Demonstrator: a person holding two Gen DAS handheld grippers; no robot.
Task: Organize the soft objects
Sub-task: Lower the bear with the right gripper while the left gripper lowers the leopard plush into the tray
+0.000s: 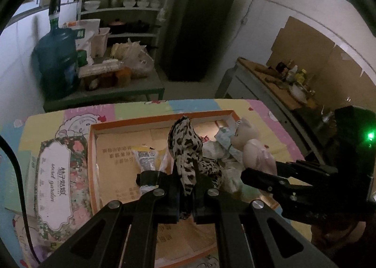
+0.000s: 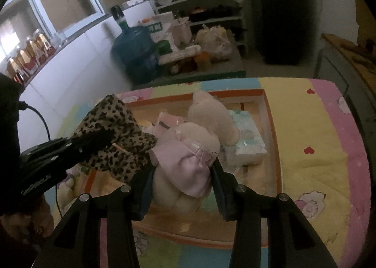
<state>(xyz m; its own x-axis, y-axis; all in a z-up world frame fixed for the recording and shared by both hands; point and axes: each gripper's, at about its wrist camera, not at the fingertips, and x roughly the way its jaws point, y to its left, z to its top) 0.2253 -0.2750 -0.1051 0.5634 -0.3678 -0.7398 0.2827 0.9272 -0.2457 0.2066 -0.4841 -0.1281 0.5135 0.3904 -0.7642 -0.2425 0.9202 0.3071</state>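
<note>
A: Left gripper state?
B: Jaws pinched tight on the leopard-print cloth; thin, floppy fabric rising toward 12 o'clock from the tips, over the box.
A: Right gripper?
B: About half open, pads pressing a plush bear: cream pile, glossy pink satin dress, head at 12 o'clock. Both hang above the shallow orange-rimmed cardboard box on the pastel quilted cloth.

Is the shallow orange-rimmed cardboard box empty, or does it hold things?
Holds things: inside the orange-rimmed cardboard box lie a printed plastic packet and a pale blue tissue pack.
</note>
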